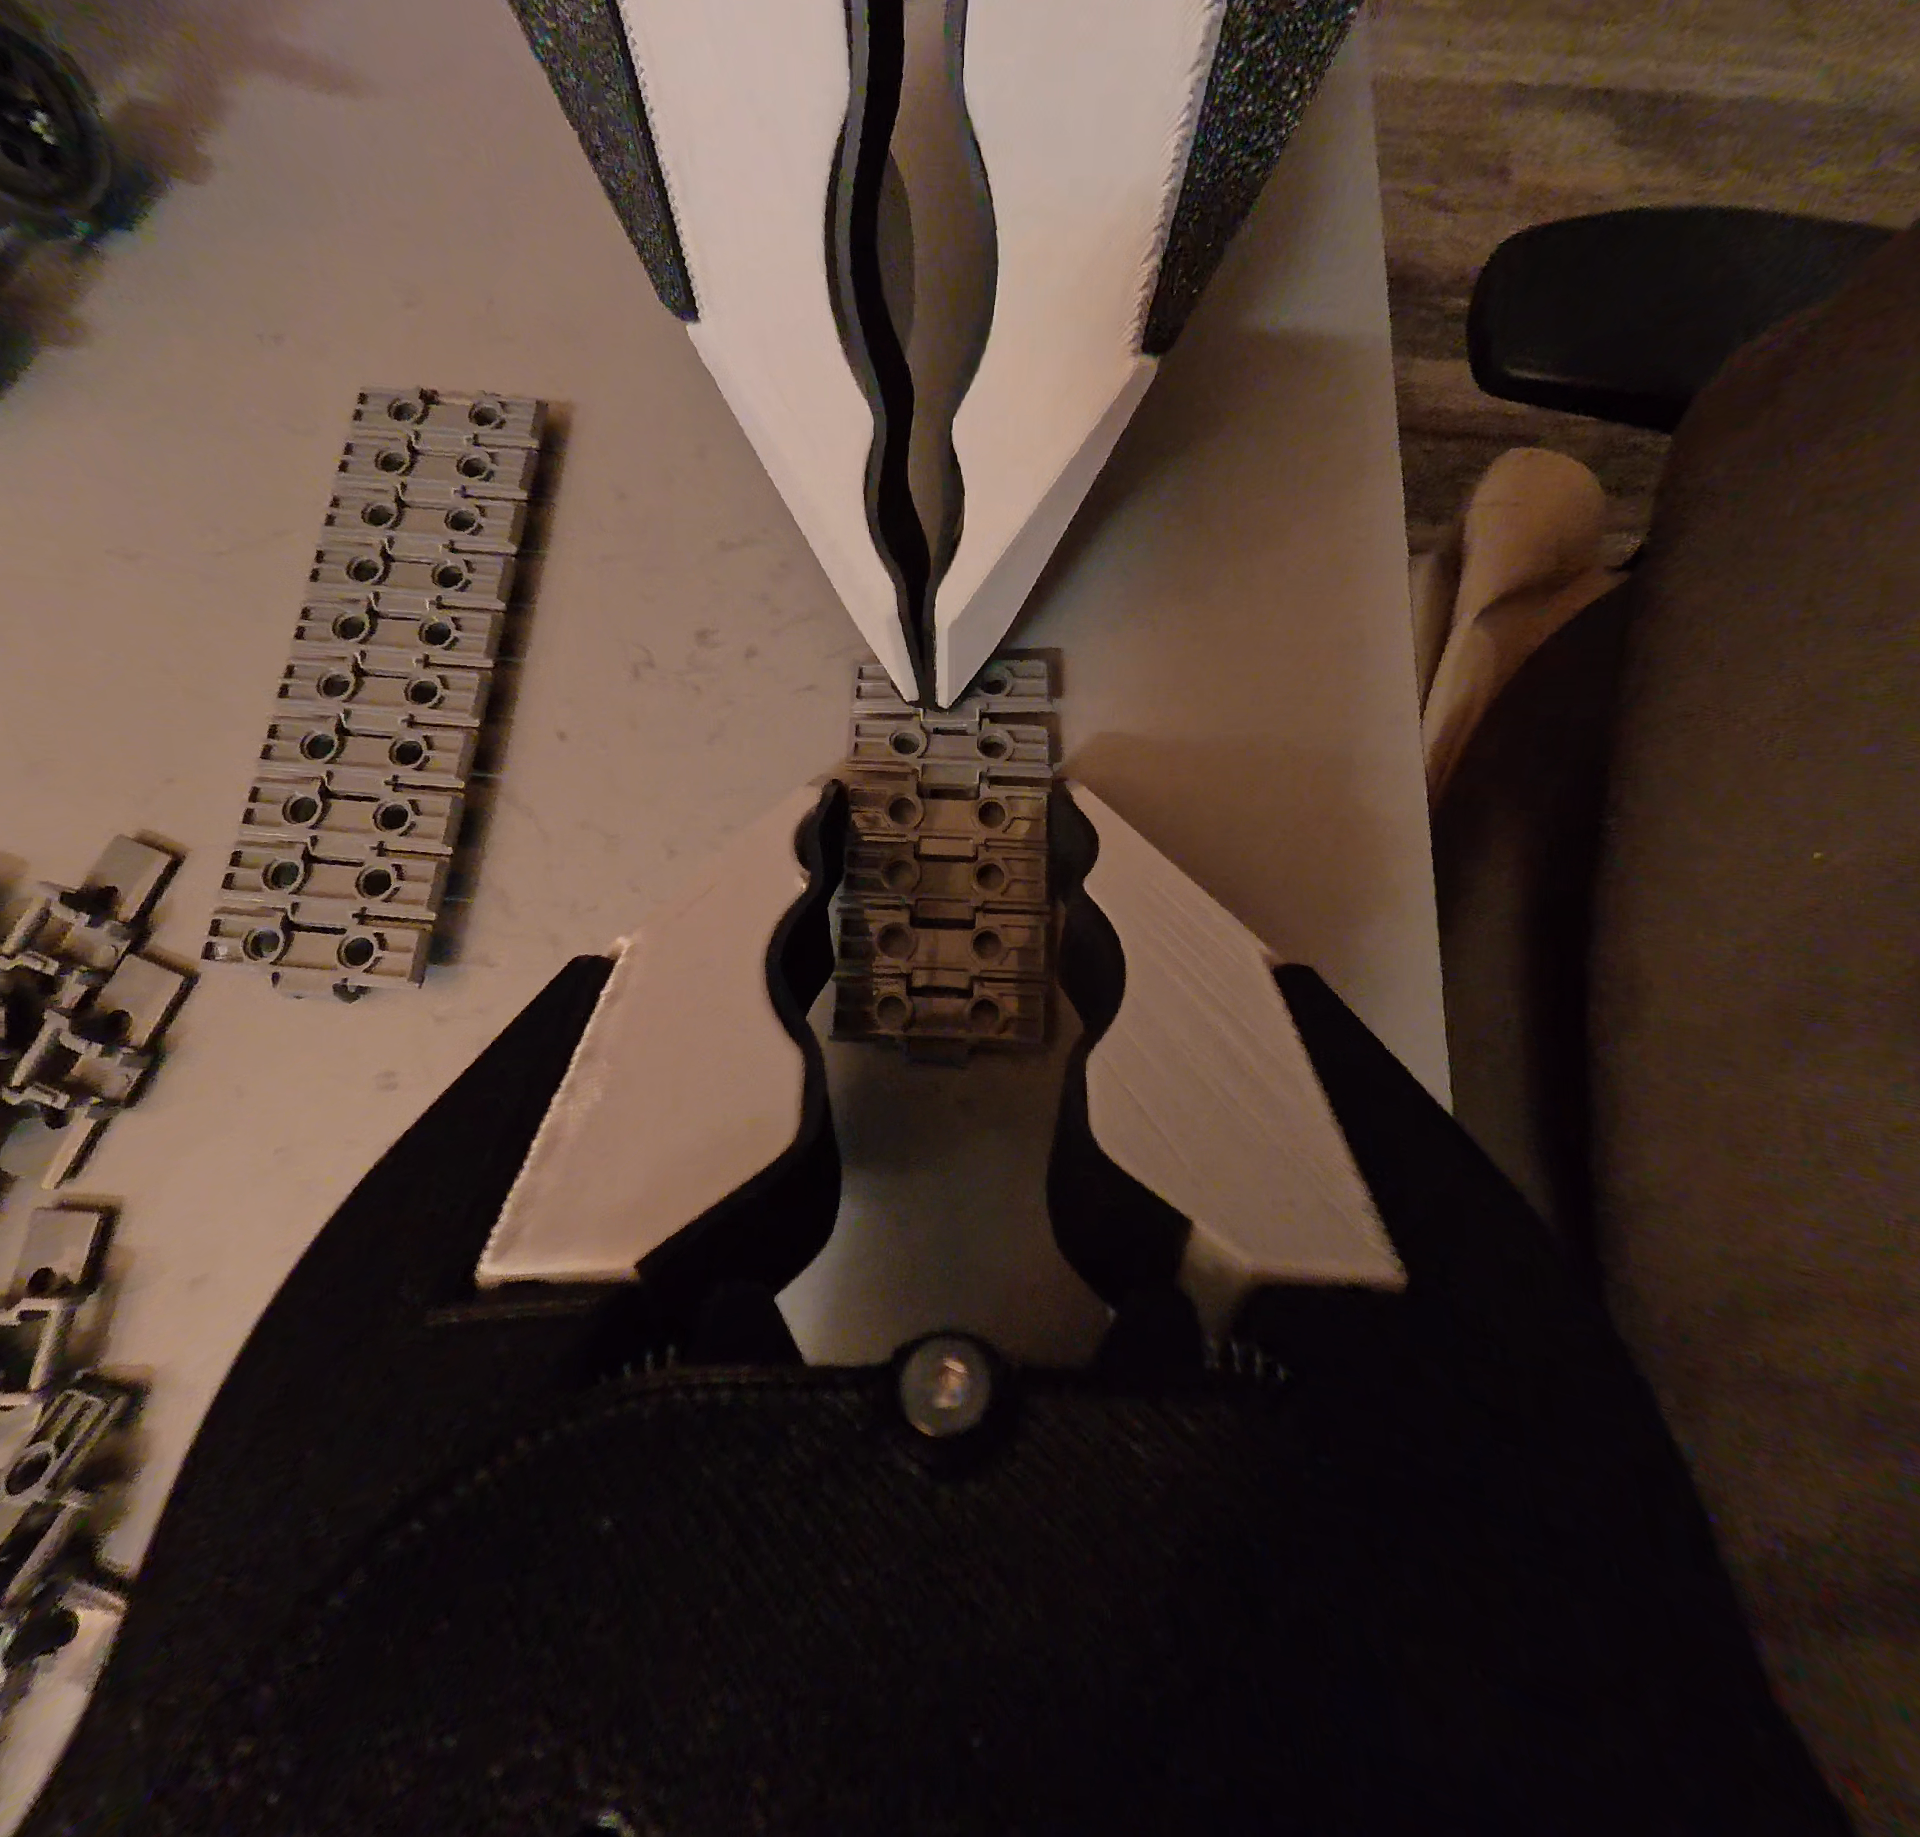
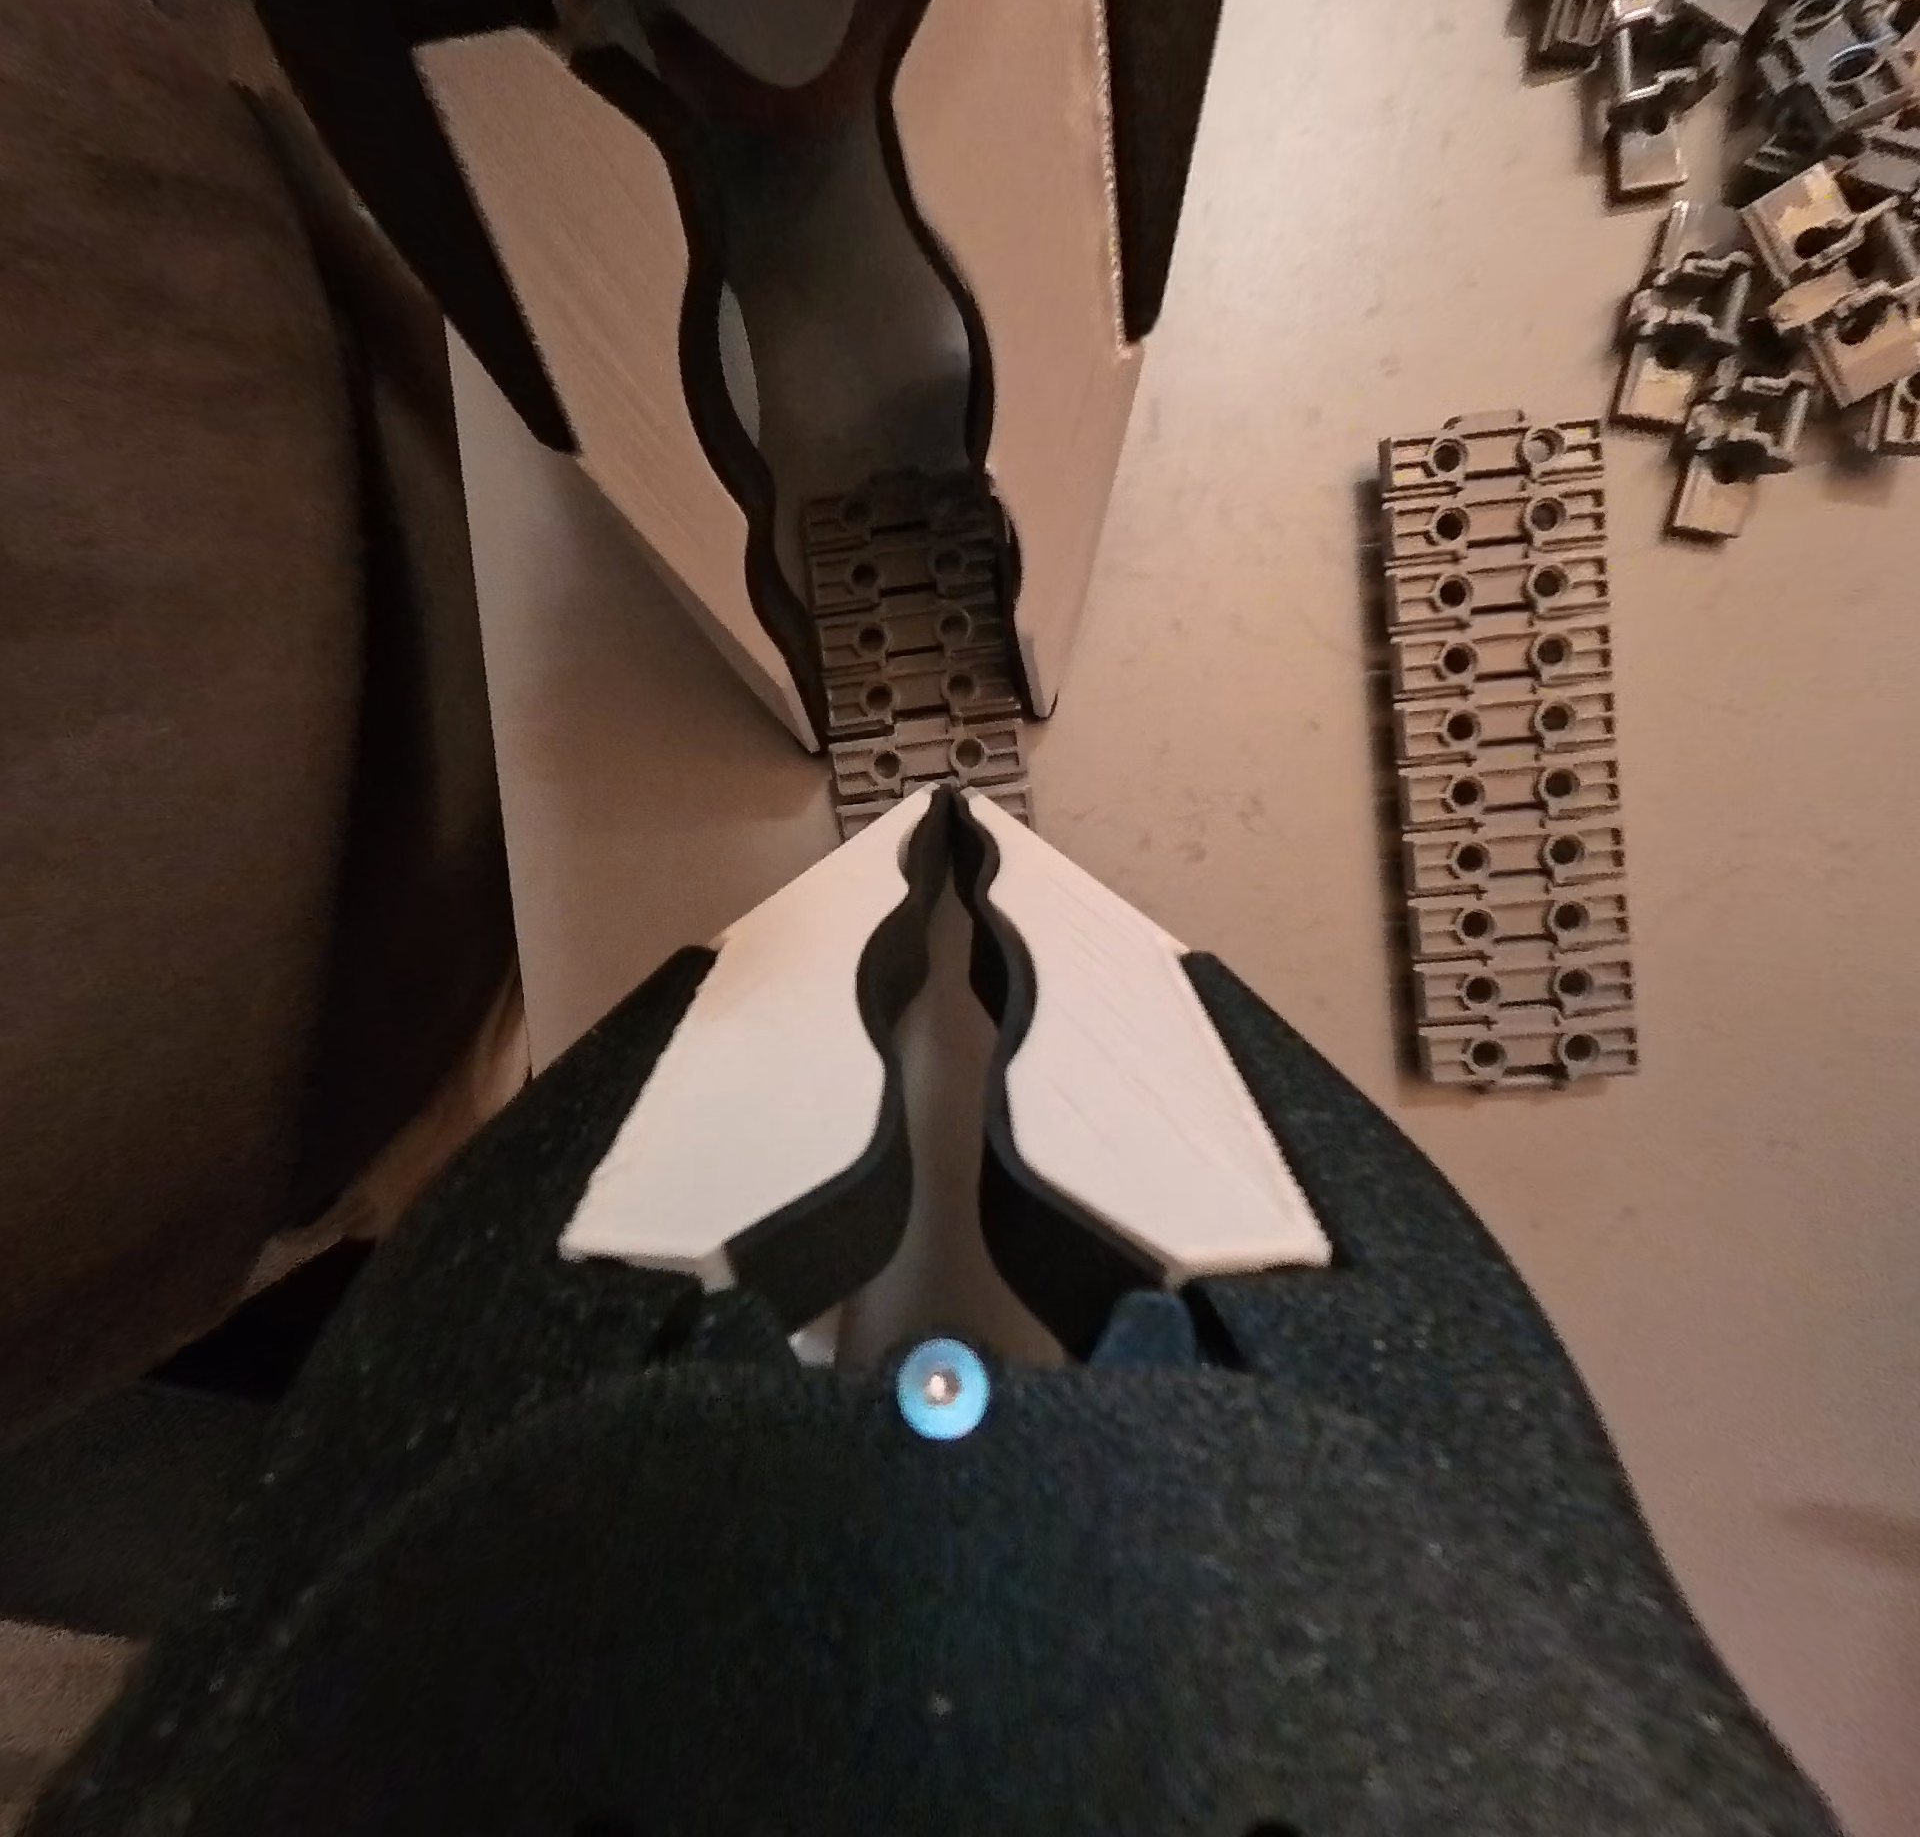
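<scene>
No brand marks or legible writing on any part.

Left gripper (image 1: 948, 811): jaws parted to the width of the short grey track strip (image 1: 948, 894), one finger against each long side; it grips the strip. Strip's long axis runs straight ahead along the fingers, lying flat on the white table (image 1: 644, 561).

Right gripper (image 2: 948, 795): jaws pressed together, tips touching the strip's far end link, opposite the left gripper; nothing visibly between them.

Longer track strip (image 1: 379, 691): left of left gripper, well apart, roughly parallel. Loose grey links (image 2: 1787, 146) piled beyond it.
</scene>
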`<state>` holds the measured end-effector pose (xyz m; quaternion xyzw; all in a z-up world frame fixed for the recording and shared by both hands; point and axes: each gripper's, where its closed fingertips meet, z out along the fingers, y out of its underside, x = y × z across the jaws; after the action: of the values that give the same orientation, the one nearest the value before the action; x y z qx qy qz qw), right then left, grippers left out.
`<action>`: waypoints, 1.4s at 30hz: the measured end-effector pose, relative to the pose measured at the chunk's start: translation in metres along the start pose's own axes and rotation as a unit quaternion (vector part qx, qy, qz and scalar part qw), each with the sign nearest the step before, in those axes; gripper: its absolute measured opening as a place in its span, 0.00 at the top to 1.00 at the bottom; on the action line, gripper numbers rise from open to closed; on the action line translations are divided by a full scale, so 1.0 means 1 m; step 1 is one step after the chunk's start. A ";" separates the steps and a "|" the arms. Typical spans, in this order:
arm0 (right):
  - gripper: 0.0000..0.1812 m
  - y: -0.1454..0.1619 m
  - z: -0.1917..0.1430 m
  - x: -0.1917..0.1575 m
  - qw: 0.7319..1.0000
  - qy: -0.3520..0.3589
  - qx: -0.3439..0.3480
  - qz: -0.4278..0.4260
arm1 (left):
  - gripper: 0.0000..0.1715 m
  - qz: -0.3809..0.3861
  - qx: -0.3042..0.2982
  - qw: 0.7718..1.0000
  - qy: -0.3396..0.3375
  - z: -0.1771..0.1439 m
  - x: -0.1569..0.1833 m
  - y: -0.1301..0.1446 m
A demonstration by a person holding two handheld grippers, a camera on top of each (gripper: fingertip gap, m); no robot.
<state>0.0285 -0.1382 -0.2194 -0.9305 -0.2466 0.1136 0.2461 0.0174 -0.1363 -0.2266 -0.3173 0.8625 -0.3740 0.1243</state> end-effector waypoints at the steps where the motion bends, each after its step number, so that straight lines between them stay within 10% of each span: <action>1: 1.00 0.000 0.000 0.000 1.000 0.002 -0.003 0.001 | 0.79 -0.001 0.000 1.000 0.001 0.000 0.000 0.000; 24: 1.00 -0.003 0.001 0.001 0.956 0.234 -0.090 -0.155 | 0.79 -0.006 0.001 1.000 0.004 0.000 0.000 0.000; 42: 1.00 -0.001 -0.001 0.001 0.977 0.209 0.014 -0.041 | 0.78 -0.008 -0.001 1.000 -0.003 0.000 -0.002 0.000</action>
<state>0.0290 -0.1375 -0.2179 -0.9192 -0.2262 -0.0900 0.3095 0.0191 -0.1346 -0.2270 -0.3259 0.8598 -0.3732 0.1237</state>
